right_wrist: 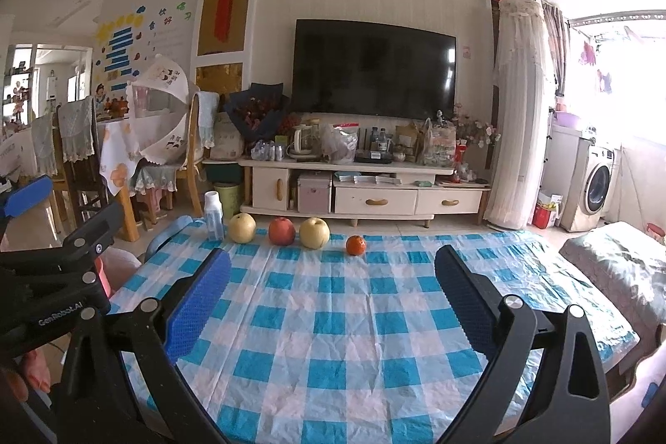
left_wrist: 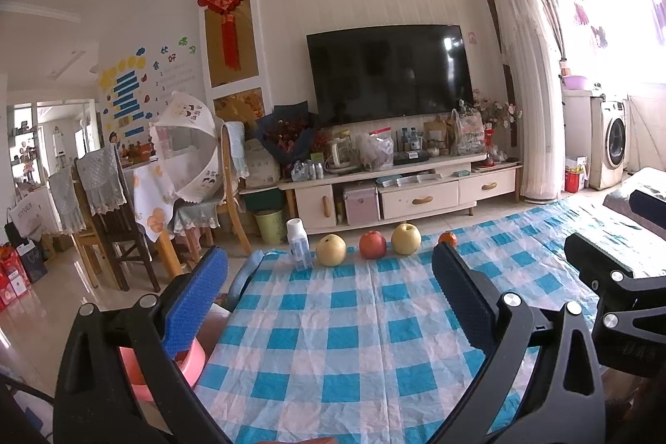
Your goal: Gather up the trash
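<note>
Jaws, left wrist view: the left gripper (left_wrist: pixel 329 290) stands wide open, blue pads apart, nothing between them, hovering over a blue-and-white checked tablecloth (left_wrist: pixel 354 340). Bottle (left_wrist: pixel 299 244): white, capped, upright, long axis vertical, cap up, at the far left edge of the cloth. Just right of it, in a row along the far edge: pear (left_wrist: pixel 331 250), apple (left_wrist: pixel 373 244), second pear (left_wrist: pixel 406 239), orange (left_wrist: pixel 447 238) partly hidden behind the right pad. Bottle and first pear stand close; whether they touch cannot be told. Pink bin (left_wrist: pixel 189 358): below the table's left edge, behind the left finger. Right gripper's black frame enters at the right margin. Background: TV (left_wrist: pixel 389 71), TV stand (left_wrist: pixel 416 190), green bin (left_wrist: pixel 270 225) on the floor.

Jaws, right wrist view: the right gripper (right_wrist: pixel 333 296) is likewise spread wide and empty, above the same tablecloth (right_wrist: pixel 345 340). Bottle (right_wrist: pixel 214 216): upright, cap up, far left of the row. Then pear (right_wrist: pixel 242 228), apple (right_wrist: pixel 282 231), second pear (right_wrist: pixel 314 233), and orange (right_wrist: pixel 356 244) set a little apart and nearer. Left gripper (right_wrist: pixel 25 200) shows at the left margin, one blue pad visible. TV (right_wrist: pixel 372 67) on the far wall.
</note>
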